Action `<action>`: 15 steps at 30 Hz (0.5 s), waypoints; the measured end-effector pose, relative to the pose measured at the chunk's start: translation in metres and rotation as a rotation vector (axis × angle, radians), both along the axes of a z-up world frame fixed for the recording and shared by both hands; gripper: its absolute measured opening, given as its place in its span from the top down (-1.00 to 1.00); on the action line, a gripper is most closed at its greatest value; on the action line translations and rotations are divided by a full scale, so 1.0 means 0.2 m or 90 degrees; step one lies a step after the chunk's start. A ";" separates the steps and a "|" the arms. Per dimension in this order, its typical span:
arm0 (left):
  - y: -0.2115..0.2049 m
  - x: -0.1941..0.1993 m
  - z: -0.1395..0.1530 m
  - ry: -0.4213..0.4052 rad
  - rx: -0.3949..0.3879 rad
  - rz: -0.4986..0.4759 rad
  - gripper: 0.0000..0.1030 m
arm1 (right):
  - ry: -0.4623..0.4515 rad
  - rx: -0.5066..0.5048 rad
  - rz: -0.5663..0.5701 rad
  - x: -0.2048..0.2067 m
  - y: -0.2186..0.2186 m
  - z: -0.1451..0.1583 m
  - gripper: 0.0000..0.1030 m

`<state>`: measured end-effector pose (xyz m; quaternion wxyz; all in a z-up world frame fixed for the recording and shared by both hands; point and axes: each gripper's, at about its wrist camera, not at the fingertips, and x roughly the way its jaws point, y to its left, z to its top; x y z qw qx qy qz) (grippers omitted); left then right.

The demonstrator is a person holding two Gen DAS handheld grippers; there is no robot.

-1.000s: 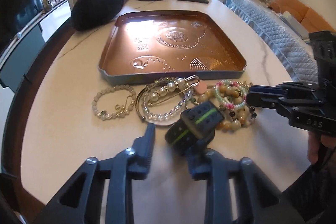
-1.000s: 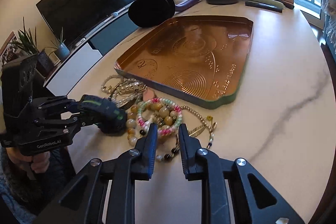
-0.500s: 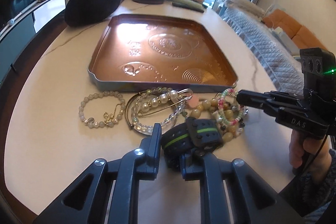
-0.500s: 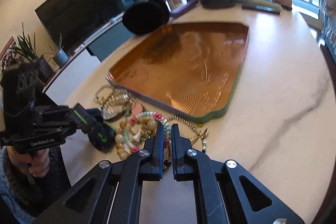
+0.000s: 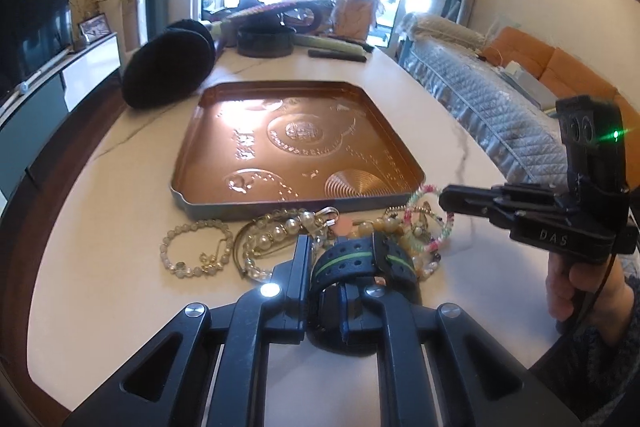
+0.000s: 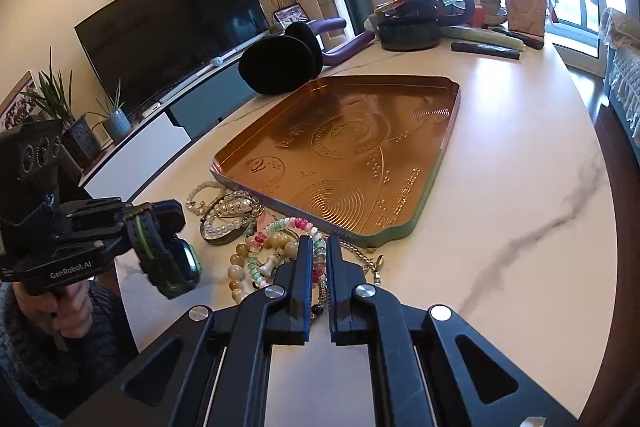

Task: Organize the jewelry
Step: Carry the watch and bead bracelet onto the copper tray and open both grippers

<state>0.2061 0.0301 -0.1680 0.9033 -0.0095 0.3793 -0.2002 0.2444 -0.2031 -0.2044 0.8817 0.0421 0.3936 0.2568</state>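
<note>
My left gripper (image 5: 326, 259) is shut on a black watch with a green stripe (image 5: 362, 263) and holds it above the table; it also shows in the right wrist view (image 6: 160, 251). My right gripper (image 6: 319, 247) is shut on a pink, green and white beaded bracelet (image 6: 298, 225), seen lifted in the left wrist view (image 5: 432, 219). A copper tray (image 5: 300, 147) lies empty behind the jewelry. A pale bead bracelet (image 5: 196, 247), a pearl piece (image 5: 280, 231) and amber beads (image 6: 240, 259) lie on the white table in front of the tray.
Black earmuffs (image 5: 168, 67) sit left of the tray's far corner. A dark round box (image 5: 264, 41), a black bar (image 5: 336, 55) and other clutter stand at the table's far end. A grey quilted sofa (image 5: 492, 107) runs along the right.
My left gripper closed on the watch and lifted it. My right gripper closed on the colourful beaded bracelet and raised its near side off the pile.
</note>
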 end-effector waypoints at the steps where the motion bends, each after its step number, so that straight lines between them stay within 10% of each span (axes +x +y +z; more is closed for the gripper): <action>1: 0.01 0.00 0.01 -0.003 -0.007 0.002 0.77 | -0.004 -0.002 -0.002 -0.01 0.00 0.01 0.88; 15: 0.15 -0.11 0.14 -0.036 -0.050 0.074 0.79 | -0.061 -0.021 -0.041 -0.16 0.05 0.18 0.88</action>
